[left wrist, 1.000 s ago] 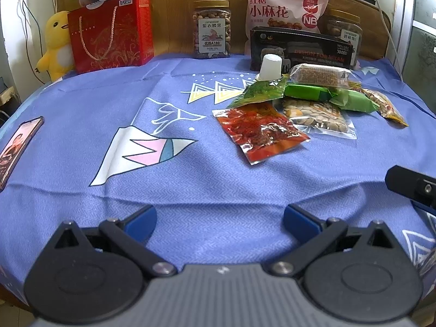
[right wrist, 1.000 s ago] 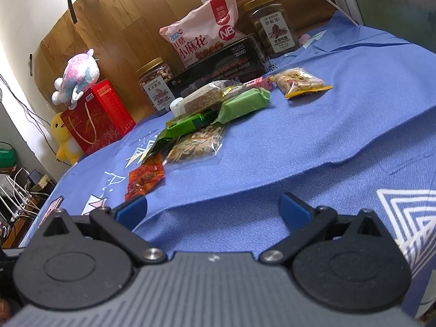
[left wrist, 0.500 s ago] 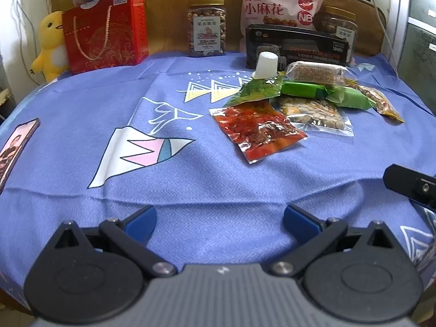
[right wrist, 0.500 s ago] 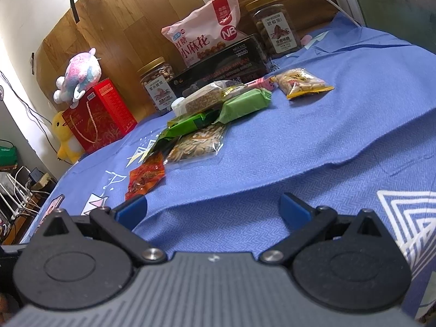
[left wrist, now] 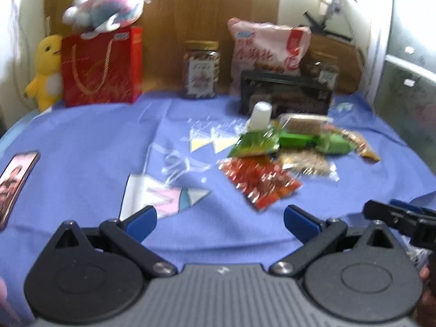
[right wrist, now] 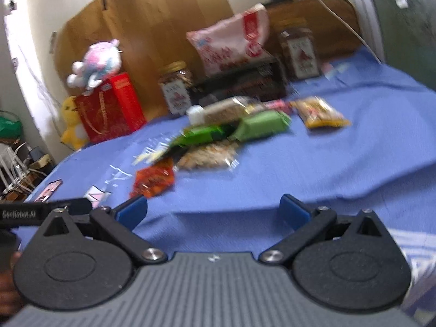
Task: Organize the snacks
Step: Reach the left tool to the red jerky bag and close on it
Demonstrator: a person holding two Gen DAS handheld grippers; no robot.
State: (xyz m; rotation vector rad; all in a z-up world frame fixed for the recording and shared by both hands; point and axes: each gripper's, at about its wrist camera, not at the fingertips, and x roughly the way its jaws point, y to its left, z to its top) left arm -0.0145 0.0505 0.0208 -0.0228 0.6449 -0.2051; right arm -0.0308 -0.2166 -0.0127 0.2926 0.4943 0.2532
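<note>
On blue cloth (left wrist: 81,141), a cluster of snack packets right of centre: one red packet (left wrist: 259,184) nearest, crinkled and glossy; one clear seed packet (left wrist: 308,163) beside it; two green packets (left wrist: 299,140) behind, plus one darker green pouch (left wrist: 256,143) overlapping the red one's far edge; one clear grain packet (left wrist: 302,122) on top at the back; one yellow-edged packet (right wrist: 318,111) lying apart to the right; one small white cup (left wrist: 260,115) upright behind the pouch; along the wooden back panel, two lidded jars (left wrist: 201,69), one tall pink bag (left wrist: 268,49), one black box (left wrist: 286,98), one red gift bag (left wrist: 102,66) with a plush on top, one yellow duck toy (left wrist: 47,70); one phone (left wrist: 16,182) flat at the left edge; left gripper (left wrist: 219,219) low over bare cloth, jaws spread wide, nothing between the blue pads; right gripper (right wrist: 214,212) likewise spread and empty, short of the red packet; both views now blurred where the earlier ones were sharp; in the left view the back row sits lower in frame, more wall above it, the red packet closer to the pads; the right view has swung too, the cluster nearer centre.
</note>
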